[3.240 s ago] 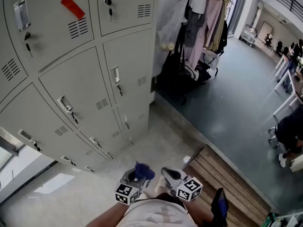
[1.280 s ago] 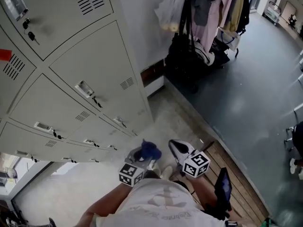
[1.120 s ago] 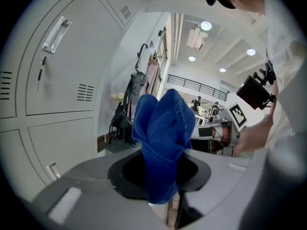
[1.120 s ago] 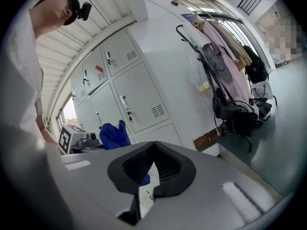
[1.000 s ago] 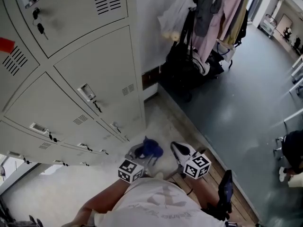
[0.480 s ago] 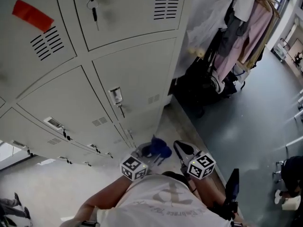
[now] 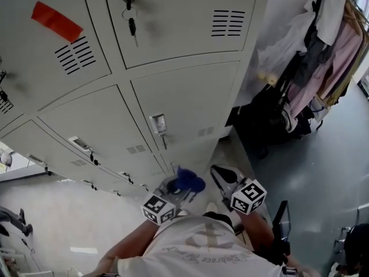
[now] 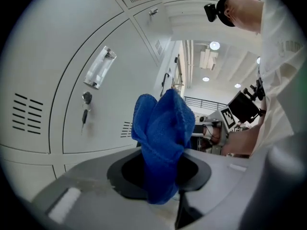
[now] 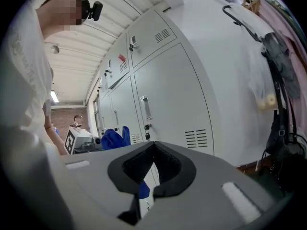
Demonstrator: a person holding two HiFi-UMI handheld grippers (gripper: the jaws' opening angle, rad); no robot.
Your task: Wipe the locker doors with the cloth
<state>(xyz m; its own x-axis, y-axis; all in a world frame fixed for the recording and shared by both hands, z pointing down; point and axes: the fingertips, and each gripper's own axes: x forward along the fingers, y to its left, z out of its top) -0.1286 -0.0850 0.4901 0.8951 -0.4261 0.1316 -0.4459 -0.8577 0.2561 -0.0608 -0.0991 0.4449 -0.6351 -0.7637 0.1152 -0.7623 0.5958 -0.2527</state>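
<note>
A blue cloth (image 7: 188, 180) sticks up bunched from my left gripper (image 7: 176, 189), which is shut on it low in the head view, close to the person's body. In the left gripper view the cloth (image 8: 163, 133) rises between the jaws, a short way off a grey locker door (image 8: 57, 56) with a handle (image 8: 100, 67) and a hanging key (image 8: 85, 111). My right gripper (image 7: 221, 176) is beside it to the right, shut and holding nothing. Its own view faces the grey locker doors (image 9: 168, 95), with the cloth (image 9: 114, 138) at left.
A red tag (image 7: 56, 22) sits on an upper locker door, and a key (image 7: 132, 25) hangs from the door beside it. Coats and bags (image 7: 314, 79) hang on a rack right of the lockers. Grey floor (image 7: 311, 178) lies to the right.
The head view has swung toward the lockers, which now fill more of the picture. Both grippers stay low by the body, the left still shut on the cloth.
</note>
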